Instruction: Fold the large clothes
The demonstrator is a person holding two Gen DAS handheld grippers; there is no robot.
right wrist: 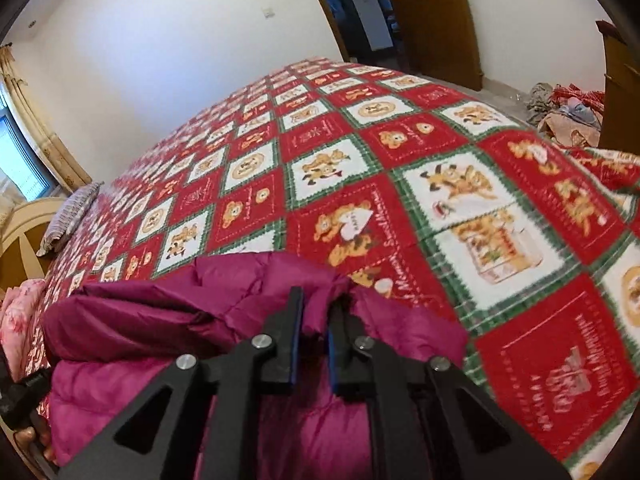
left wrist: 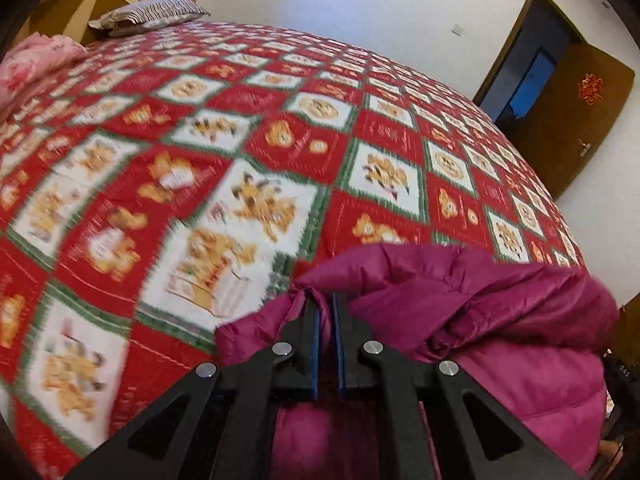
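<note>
Folding looks barely begun: the magenta puffer jacket (left wrist: 480,312) hangs bunched between both grippers, above the near edge of the bed's patchwork quilt (left wrist: 248,140). The left gripper (left wrist: 325,304) and right gripper (right wrist: 316,304) each pinch a fold of its fabric; spreading it flat and every fold appear left to do.

Both grippers are held low at the near edge of the bed, pointing out across it. The left gripper (left wrist: 325,300) has its jaws drawn nearly together, pinching a bunched fold of the magenta jacket (left wrist: 500,312). The right gripper (right wrist: 318,300) has its jaws likewise narrowed, clamped on another fold of that jacket.
</note>
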